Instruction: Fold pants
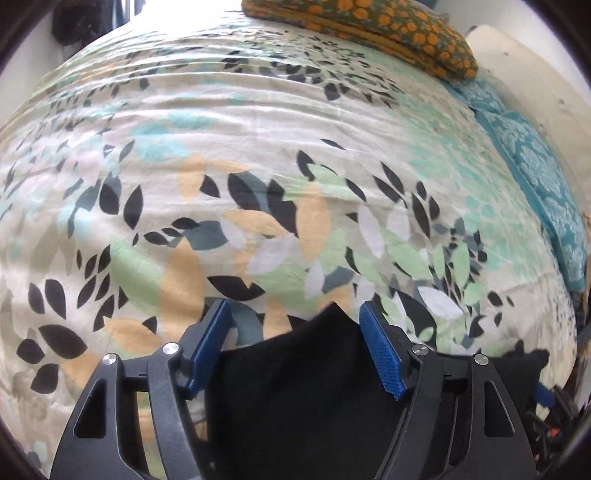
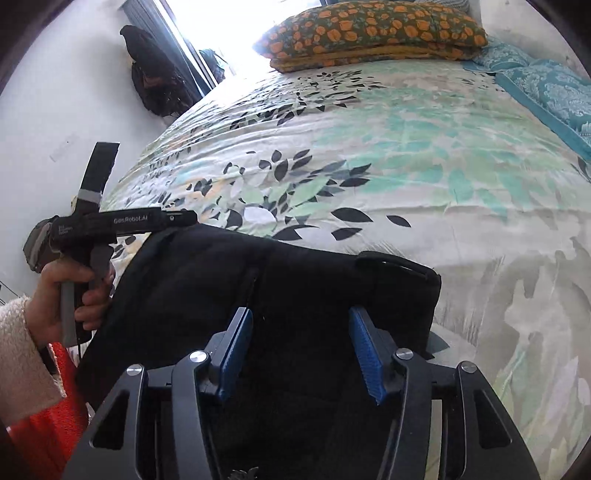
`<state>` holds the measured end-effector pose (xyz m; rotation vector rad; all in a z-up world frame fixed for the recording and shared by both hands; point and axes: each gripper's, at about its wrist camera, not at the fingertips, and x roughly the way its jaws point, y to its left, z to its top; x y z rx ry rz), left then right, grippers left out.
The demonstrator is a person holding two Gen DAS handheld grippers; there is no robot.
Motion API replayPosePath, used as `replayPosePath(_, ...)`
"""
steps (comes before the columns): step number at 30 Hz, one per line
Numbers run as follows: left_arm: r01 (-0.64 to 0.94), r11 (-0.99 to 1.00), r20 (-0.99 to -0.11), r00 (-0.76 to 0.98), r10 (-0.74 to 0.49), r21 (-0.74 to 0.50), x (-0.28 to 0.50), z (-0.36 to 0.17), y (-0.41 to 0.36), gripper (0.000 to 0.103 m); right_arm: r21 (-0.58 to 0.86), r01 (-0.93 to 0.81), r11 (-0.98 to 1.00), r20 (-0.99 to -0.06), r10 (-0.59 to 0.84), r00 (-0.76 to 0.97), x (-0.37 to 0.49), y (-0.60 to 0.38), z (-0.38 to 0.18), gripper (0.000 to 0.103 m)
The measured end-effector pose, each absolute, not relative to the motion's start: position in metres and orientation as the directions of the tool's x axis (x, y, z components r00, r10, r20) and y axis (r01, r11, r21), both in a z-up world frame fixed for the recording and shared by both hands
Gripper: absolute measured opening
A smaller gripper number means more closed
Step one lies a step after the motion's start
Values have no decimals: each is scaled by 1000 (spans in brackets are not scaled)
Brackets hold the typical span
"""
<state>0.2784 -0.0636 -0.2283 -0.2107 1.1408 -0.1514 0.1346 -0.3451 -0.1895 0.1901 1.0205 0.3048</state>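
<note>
I am positioning both released grippers, left gripper [image 1: 295, 332] and right gripper [image 2: 301, 343], over the black fabric pants [image 2: 295, 280] below them; next, I judge, comes gripping an edge.

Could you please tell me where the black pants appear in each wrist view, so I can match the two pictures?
Left wrist: black pants at bottom centre, between the left gripper fingers.
Right wrist: lower centre-left, spread on the bed, behind the right gripper.
Shared landmark: the orange-flowered pillow at the top.
</note>
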Motion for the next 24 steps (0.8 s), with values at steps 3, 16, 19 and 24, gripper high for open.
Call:
replayPosePath(3,-31,964,-877,423,-228,-266,283,-229,-56,75,281,-151,948,-801,318,508,130,-344,-190,54)
replayPosePath(16,180,956,-855,430,-289,-233,158,-135,-50,77,348,-127,929,-761,359,540,74,-359,-110,60)
replayPosePath(19,300,930,-875,367,-316,-210,100,-149,-72,78,358,-171,918,-779,395,487,53,-339,-118,60)
replayPosePath(24,322,936,-925,293,-243,-144,70,-181,-87,78,398,-94,913,-851,405,333,32,-329,-174,50)
